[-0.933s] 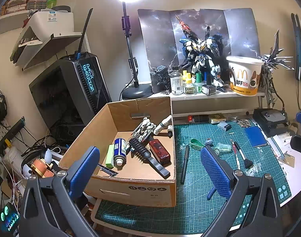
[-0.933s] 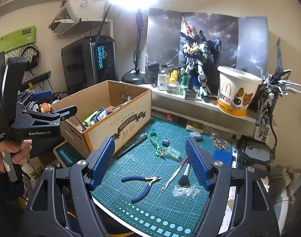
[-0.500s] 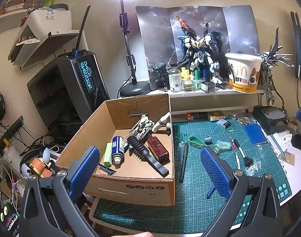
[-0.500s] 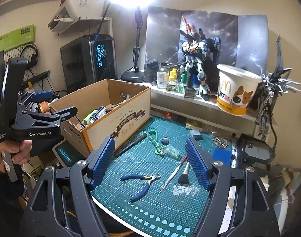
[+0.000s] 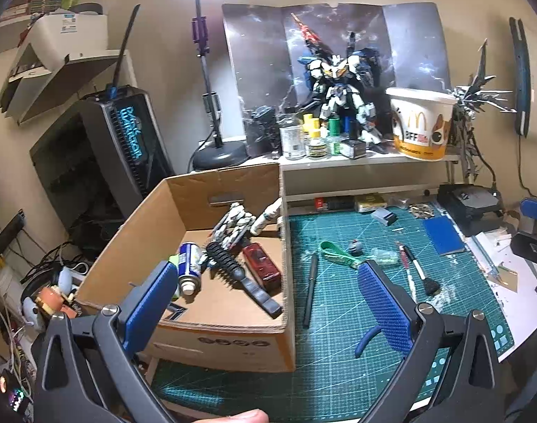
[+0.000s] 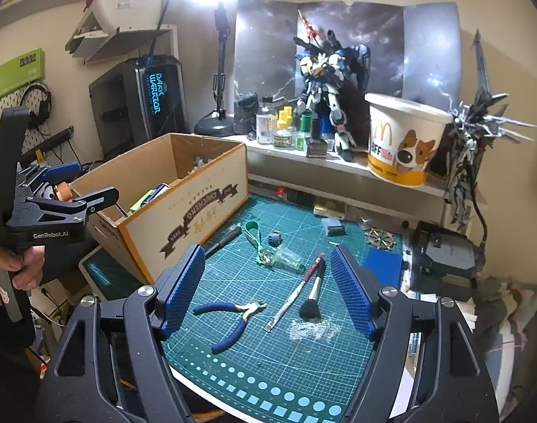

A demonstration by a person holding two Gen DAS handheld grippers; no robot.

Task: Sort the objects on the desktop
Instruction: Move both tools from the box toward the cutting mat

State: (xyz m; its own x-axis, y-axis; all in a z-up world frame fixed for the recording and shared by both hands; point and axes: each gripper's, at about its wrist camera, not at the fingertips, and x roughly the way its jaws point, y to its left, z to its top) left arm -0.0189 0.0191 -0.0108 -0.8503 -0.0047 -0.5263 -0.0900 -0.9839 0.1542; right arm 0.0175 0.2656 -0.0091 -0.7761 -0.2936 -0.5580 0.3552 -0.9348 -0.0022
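Note:
My left gripper is open and empty, hovering over the front of the cardboard box, which holds a spray can, a black hairbrush and a red case. A hand holds that left gripper beside the box in the right wrist view. My right gripper is open and empty above the green cutting mat. Below it lie blue pliers, a black brush, a red-white tool, a green strap and a black pen.
A shelf at the back carries small bottles, a robot model and a paper bucket. A desk lamp and a dark PC case stand behind the box. A black device sits at the mat's right edge.
The left wrist view has shifted slightly, so the box sits a little further left in it, and a fingertip shows at the bottom edge. The right gripper has barely moved. Both stay open.

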